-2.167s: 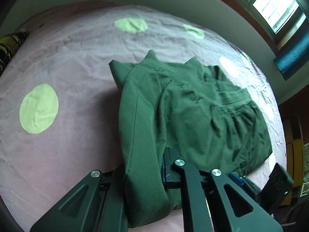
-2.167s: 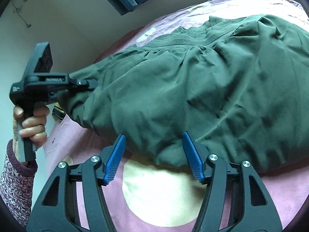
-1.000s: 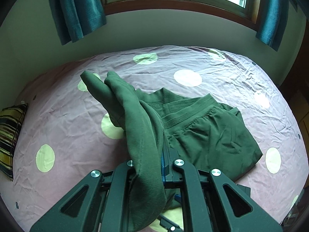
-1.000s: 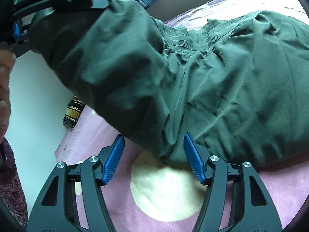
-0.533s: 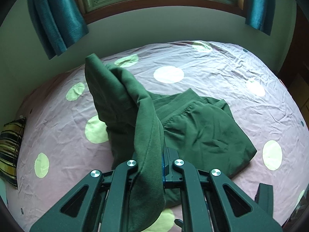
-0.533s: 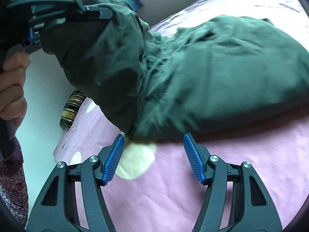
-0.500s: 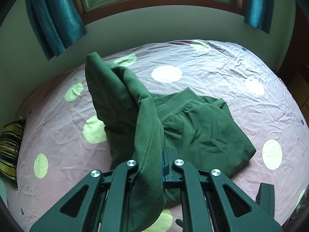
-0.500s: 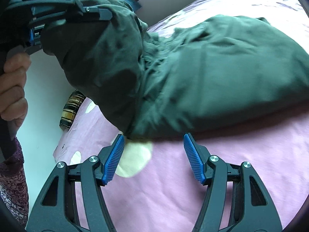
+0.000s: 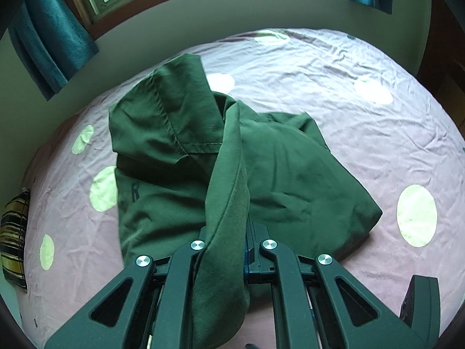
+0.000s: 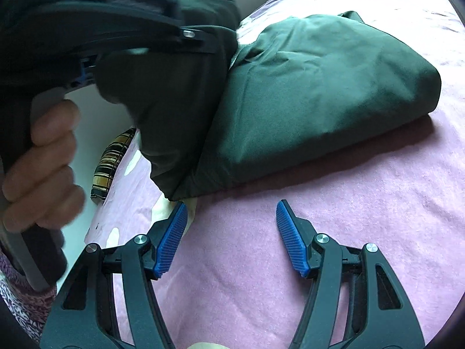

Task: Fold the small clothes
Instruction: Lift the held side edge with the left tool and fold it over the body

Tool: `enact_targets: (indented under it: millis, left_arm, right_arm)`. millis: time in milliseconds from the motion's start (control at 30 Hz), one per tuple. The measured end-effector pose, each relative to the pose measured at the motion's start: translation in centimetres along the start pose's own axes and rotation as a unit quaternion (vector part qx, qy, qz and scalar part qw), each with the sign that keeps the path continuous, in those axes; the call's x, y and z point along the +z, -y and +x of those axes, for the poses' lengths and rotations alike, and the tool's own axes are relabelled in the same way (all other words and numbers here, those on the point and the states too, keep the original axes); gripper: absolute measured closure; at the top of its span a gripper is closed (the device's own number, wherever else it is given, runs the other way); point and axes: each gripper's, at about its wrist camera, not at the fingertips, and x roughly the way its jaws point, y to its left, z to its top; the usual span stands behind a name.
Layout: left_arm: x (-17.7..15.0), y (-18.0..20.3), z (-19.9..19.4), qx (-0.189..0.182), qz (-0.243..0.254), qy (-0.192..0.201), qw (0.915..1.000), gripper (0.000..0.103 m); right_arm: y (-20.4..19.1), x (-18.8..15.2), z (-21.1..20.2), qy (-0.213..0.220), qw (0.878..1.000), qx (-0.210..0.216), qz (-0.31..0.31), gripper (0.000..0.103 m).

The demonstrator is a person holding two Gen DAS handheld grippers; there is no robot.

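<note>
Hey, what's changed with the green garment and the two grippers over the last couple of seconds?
The left hand-held gripper lifted the end it pinches of the green garment and carried it over the rest, doubling it. The pile now lies clear of the right hand-held gripper. Unchanged: left clamped, right open and empty, polka-dot bedsheet.

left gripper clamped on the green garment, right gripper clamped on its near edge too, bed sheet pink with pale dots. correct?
One error: the right gripper is open and holds nothing; the right wrist view shows its blue pads apart over bare sheet, short of the green garment. The rest stands: the left gripper is shut on the garment, and the sheet is pink with pale dots.
</note>
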Motion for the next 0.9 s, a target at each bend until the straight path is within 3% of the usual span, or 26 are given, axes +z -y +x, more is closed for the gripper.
enact_targets:
  millis: [633, 733, 900]
  left_arm:
    - [-0.2, 2.9, 2.4, 0.025, 0.023, -0.018, 0.9993, 0.093]
    - [-0.3, 3.1, 2.1, 0.024, 0.022, -0.011, 0.9994, 0.086]
    - [-0.5, 4.2, 1.2, 0.026, 0.032, 0.008, 0.9991, 0.065]
  right_arm:
    - [0.9, -0.6, -2.1, 0.001, 1.0, 0.008, 0.007, 0.04]
    - [1.0, -1.0, -2.8, 0.0, 1.0, 0.005, 0.007, 0.04]
    - [1.3, -1.7, -3.8, 0.002, 1.0, 0.002, 0.01, 0.039]
